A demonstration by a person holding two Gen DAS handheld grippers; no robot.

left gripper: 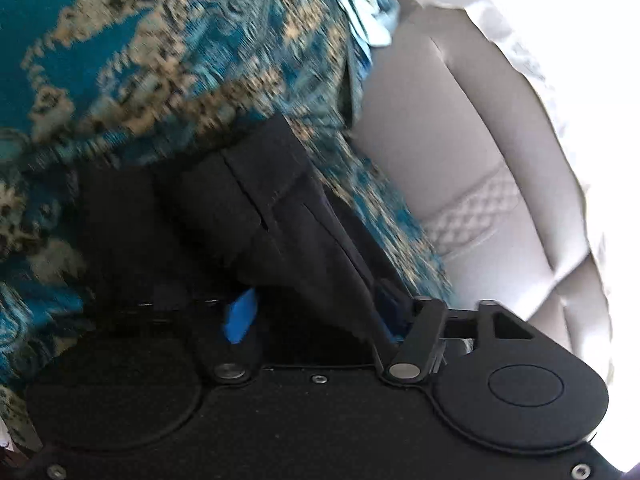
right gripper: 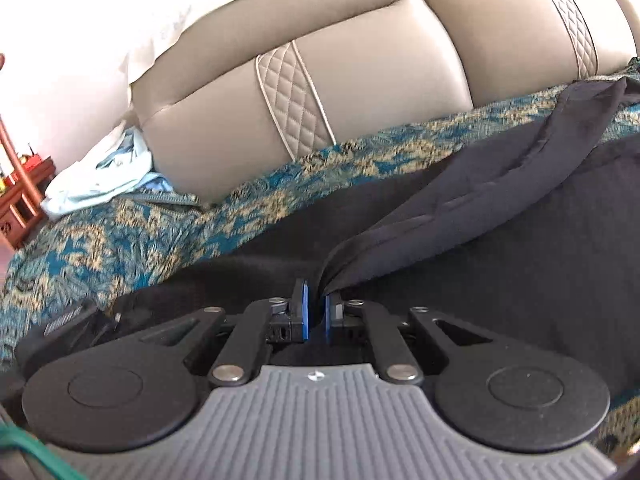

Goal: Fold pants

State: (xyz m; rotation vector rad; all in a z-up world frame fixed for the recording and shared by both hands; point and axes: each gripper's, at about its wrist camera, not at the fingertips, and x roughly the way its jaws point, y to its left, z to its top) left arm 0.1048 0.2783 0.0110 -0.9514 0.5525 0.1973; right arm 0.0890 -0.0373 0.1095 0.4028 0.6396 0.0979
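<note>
Nowhere is writing seen; dark pants [right gripper: 460, 200], creased, are pinched by the right claw [right gripper: 316, 312]; left claw [left gripper: 320, 316] unclear, draped.

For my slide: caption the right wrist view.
Right gripper pinches dark pants on a teal patterned cover.

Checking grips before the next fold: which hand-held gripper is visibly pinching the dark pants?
The right hand-held gripper: its blue pads are shut on a pulled-up ridge of dark pants. The left one's grip is hidden.
</note>
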